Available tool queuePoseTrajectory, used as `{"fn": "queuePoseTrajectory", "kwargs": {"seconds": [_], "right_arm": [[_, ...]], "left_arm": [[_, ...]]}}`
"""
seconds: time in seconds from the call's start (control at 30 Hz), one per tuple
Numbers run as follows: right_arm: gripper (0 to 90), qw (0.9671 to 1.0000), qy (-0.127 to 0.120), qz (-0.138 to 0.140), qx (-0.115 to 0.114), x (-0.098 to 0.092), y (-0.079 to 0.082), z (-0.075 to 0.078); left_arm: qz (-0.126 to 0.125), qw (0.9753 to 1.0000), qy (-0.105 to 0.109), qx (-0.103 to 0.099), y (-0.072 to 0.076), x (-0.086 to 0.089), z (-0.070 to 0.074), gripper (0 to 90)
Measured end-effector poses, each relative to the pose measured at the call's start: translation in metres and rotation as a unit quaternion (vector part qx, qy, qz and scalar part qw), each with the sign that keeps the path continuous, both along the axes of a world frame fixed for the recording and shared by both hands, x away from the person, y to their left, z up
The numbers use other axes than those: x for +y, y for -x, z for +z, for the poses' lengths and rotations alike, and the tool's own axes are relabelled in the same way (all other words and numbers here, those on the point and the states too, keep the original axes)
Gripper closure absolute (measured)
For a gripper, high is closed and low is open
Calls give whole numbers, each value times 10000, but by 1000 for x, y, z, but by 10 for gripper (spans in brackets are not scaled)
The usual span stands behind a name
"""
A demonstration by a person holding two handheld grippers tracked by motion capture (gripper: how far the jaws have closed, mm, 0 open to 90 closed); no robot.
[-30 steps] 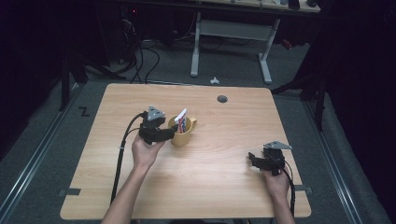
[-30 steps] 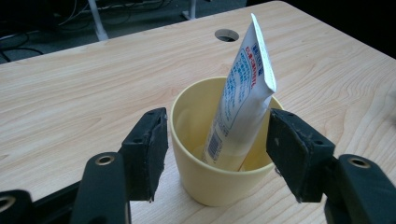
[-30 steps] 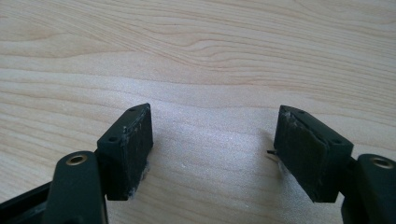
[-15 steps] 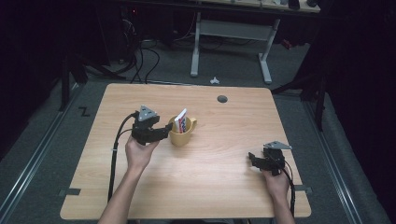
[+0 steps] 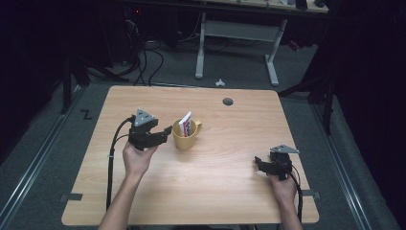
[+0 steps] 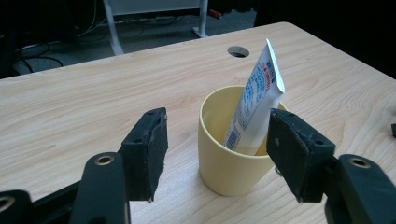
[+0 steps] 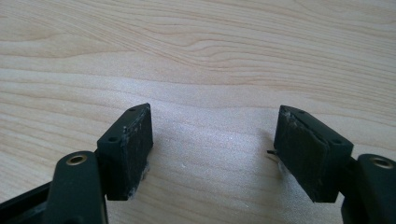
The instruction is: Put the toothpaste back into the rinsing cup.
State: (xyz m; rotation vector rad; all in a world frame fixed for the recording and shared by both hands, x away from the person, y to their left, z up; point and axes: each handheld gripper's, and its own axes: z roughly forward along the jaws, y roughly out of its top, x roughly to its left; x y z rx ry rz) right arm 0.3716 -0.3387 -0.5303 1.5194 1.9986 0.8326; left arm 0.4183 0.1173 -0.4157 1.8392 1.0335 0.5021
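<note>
So the bench (image 5: 215,191) is a light wood top with a round cable hole (image 5: 228,101) near its far edge. Everything's happening on the left-centre part of it.

The yellow mug (image 5: 186,138) stands upright a bit left of the middle, closer to the far edge than the near one, handle pointing toward the right edge. The left tongs (image 5: 165,132) sit just beside it on its left, nose aimed at the mug wall, not touching as far as I can tell. From the left gripper view the mug (image 6: 233,149) sits straight ahead between the two black jaws and a little beyond their tips. Those jaws are spread wide with nothing gripped.

Inside the mug there's a toothpaste tube (image 6: 254,107), white with blue print and a red stripe, standing up and leaning against the far rim, crimped end poking up well above the rim. That's all I can see in there.

The right tongs (image 5: 261,165) are well apart from all that, down near the right near corner, hovering low over bare wood. In the right gripper view their jaws also stand apart, holding nothing.
</note>
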Motion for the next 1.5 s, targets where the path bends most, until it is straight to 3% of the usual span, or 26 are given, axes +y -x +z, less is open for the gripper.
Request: {"fn": "queuePoseTrajectory", "kwargs": {"seconds": [0.93, 1.5], "right_arm": [[282, 10000, 3, 2, 4, 0, 0, 0], [282, 10000, 2, -1, 1, 0, 0, 0]], "left_arm": [[231, 9993, 278, -74, 11, 24, 3, 388], [320, 9989, 314, -112, 15, 32, 4, 388]]}}
